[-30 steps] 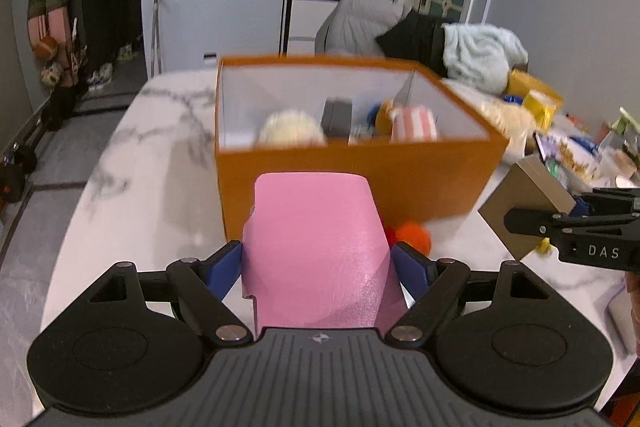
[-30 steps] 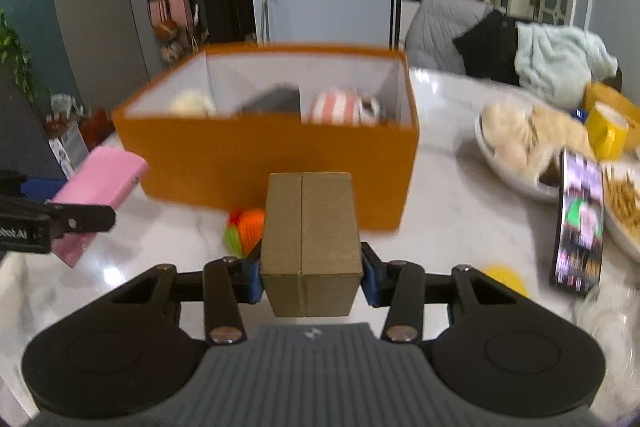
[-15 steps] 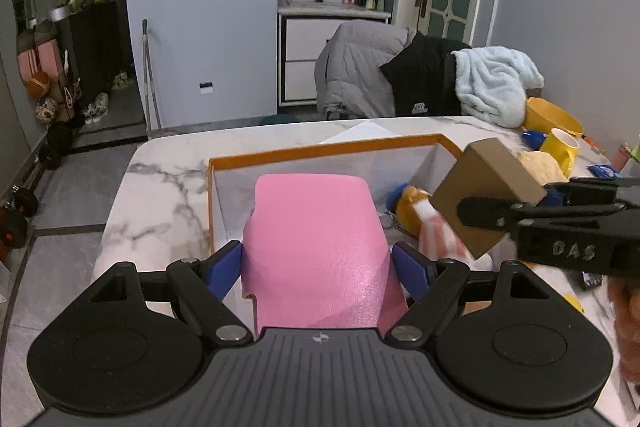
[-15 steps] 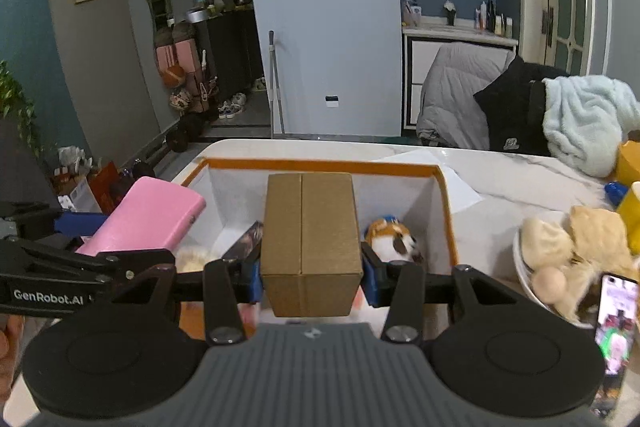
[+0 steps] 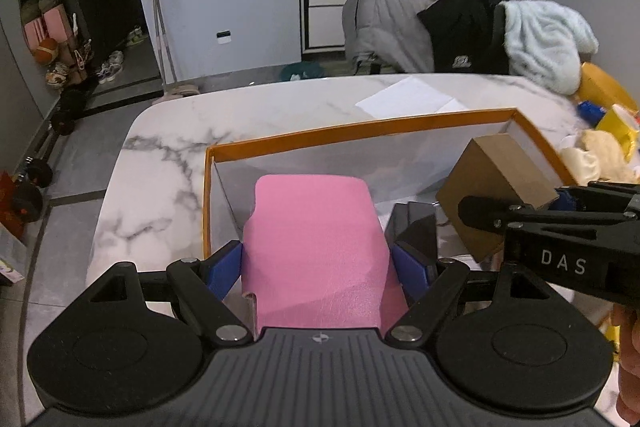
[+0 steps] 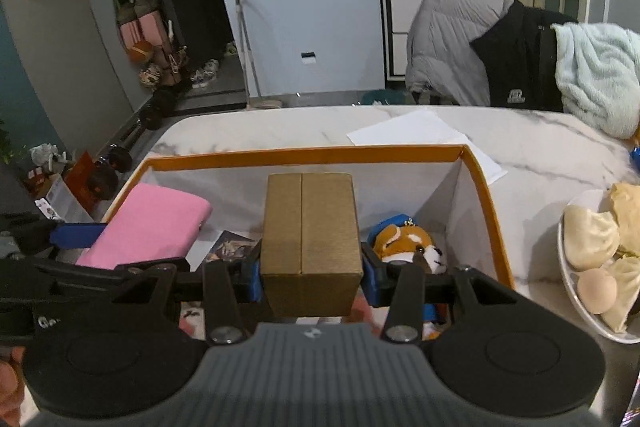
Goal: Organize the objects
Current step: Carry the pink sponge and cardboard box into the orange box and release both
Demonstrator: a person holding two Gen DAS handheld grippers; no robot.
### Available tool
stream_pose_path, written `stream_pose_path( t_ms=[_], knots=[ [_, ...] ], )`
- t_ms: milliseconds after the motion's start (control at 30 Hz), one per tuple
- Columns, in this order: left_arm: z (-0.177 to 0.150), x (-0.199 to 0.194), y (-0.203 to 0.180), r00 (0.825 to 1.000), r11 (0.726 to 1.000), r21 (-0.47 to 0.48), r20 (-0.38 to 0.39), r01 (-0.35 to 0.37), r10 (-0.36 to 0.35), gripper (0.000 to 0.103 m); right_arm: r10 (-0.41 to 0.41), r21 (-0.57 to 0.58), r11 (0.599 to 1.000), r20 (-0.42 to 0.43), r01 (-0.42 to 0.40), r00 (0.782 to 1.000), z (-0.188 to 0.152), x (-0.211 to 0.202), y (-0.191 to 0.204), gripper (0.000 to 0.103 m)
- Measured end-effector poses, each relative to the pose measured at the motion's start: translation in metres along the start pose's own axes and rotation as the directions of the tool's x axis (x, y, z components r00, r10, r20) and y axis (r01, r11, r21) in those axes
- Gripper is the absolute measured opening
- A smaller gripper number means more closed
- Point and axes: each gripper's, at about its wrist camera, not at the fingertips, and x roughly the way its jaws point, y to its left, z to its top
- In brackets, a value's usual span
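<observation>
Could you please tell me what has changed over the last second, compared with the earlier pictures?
Both tongs have carried their loads from in front of the orange box to above its open inside. Nothing was taken or released: the left tongs still clamp the pink case, the right tongs the brown carton. The plush dog lies where it was.

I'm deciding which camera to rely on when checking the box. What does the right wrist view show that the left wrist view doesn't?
Only the right wrist view shows the plush dog inside the orange box and the plate of buns beside it. Only the left wrist view shows the yellow cup. Both show the pink case clamped in the left gripper, the brown box clamped in the right gripper, and the white paper.
</observation>
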Motion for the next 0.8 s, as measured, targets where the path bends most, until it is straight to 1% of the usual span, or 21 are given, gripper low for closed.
stream_pose_path(
  t_ms=[100,267,367,433,533,600,700,733,800],
  knots=[
    [0.003,0.010,-0.002,0.999,1.000,0.017,-0.024,-0.023,0.023,0.094,-0.011,0.015,1.000,-0.013,0.011,1.000,0.005,0.011,-0.003,0.047],
    [0.005,0.024,-0.006,0.997,0.998,0.043,-0.055,-0.051,0.053,0.094,-0.038,0.005,0.999,-0.044,0.039,0.998,0.004,0.027,-0.005,0.047],
    [0.004,0.031,-0.009,0.995,0.996,0.060,-0.066,-0.066,0.070,0.094,-0.057,0.008,0.998,-0.080,0.058,0.995,0.003,0.037,-0.006,0.047],
    [0.004,0.033,-0.012,0.994,0.994,0.072,-0.066,-0.081,0.086,0.093,-0.052,0.028,0.998,-0.101,0.055,0.994,0.004,0.041,-0.011,0.047],
    [0.005,0.037,-0.013,0.994,0.995,0.071,-0.080,-0.075,0.081,0.094,-0.045,0.044,0.998,-0.126,0.051,0.991,0.004,0.046,-0.015,0.047],
    [0.004,0.039,-0.017,0.991,0.991,0.096,-0.085,-0.093,0.101,0.094,-0.035,0.055,0.998,-0.139,0.043,0.990,0.004,0.048,-0.017,0.047],
    [0.003,0.040,-0.020,0.991,0.991,0.106,-0.096,-0.081,0.091,0.095,-0.033,0.047,0.998,-0.136,0.040,0.990,0.003,0.047,-0.015,0.050],
    [0.003,0.040,-0.021,0.991,0.990,0.111,-0.094,-0.082,0.092,0.095,-0.030,0.043,0.998,-0.132,0.036,0.991,0.003,0.047,-0.014,0.054],
    [0.002,0.038,-0.022,0.991,0.989,0.119,-0.087,-0.092,0.103,0.095,-0.031,0.033,0.999,-0.126,0.035,0.992,0.003,0.045,-0.011,0.054]
  ],
)
